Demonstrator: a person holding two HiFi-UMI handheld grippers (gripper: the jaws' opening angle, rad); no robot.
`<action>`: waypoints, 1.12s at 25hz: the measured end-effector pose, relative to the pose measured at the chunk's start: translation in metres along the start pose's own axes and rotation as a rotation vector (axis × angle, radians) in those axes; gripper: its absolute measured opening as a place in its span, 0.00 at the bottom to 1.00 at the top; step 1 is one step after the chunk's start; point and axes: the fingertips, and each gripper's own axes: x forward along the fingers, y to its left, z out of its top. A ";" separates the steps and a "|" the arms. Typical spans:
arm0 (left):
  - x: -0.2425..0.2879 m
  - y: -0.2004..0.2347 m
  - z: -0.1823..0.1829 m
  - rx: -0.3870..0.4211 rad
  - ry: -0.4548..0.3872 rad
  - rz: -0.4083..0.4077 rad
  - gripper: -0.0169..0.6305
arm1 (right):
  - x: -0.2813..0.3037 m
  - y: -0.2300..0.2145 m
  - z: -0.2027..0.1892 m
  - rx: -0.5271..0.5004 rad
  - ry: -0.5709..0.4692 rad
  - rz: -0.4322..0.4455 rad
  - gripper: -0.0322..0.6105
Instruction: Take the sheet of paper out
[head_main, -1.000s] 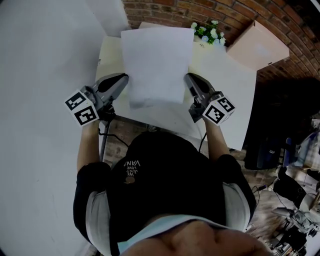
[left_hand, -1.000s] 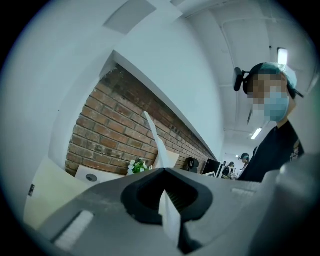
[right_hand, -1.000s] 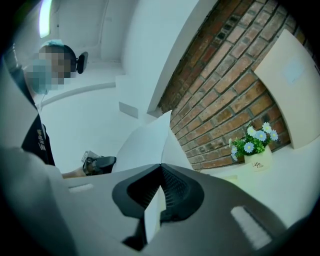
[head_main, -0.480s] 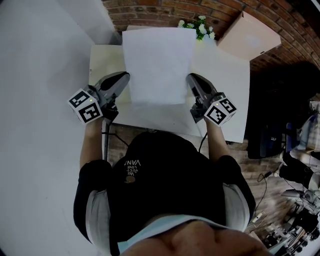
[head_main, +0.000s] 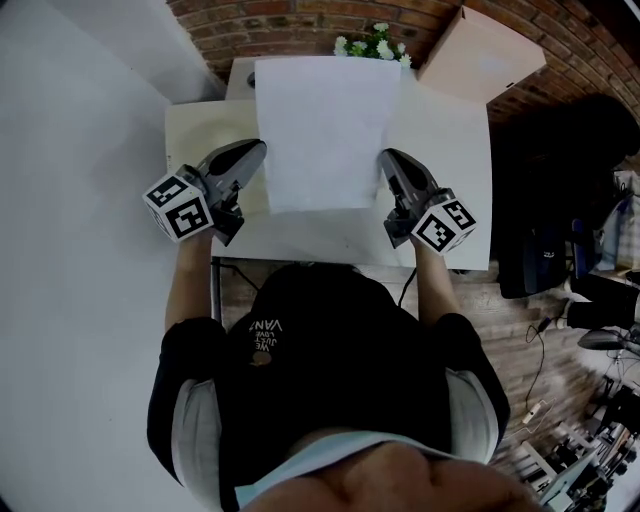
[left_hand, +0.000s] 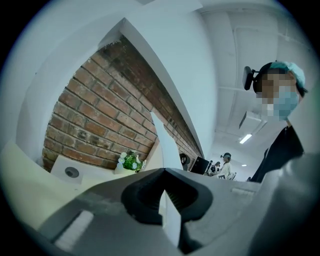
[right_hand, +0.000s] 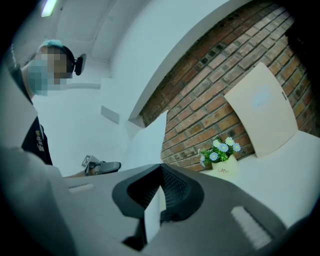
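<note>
A white sheet of paper (head_main: 328, 130) is held flat in the air above the white table (head_main: 440, 170), between both grippers. My left gripper (head_main: 258, 150) is shut on the sheet's left edge and my right gripper (head_main: 384, 158) on its right edge. In the left gripper view the paper (left_hand: 170, 220) runs edge-on through the shut jaws and rises toward the brick wall. The right gripper view shows the same sheet (right_hand: 152, 212) pinched between its pads, with the other gripper (right_hand: 102, 166) beyond it.
A small pot of white flowers (head_main: 368, 44) stands at the table's back edge by the brick wall (head_main: 300, 20). A tan cardboard box (head_main: 480, 55) leans at the back right. A white printer-like unit (head_main: 205, 125) sits at the table's left. Cluttered floor lies to the right.
Both grippers, with the sheet stretched between them, have shifted a little to the right and farther from the person. The grip on both edges is unchanged.
</note>
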 end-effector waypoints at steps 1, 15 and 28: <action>0.002 0.001 -0.001 -0.005 0.002 -0.003 0.03 | -0.002 -0.001 0.000 0.002 -0.002 -0.007 0.05; -0.002 0.023 -0.025 -0.084 0.024 0.006 0.03 | -0.004 -0.002 -0.026 0.024 0.026 -0.049 0.05; -0.001 0.043 -0.045 -0.143 0.064 0.001 0.03 | -0.004 -0.006 -0.050 0.054 0.045 -0.100 0.05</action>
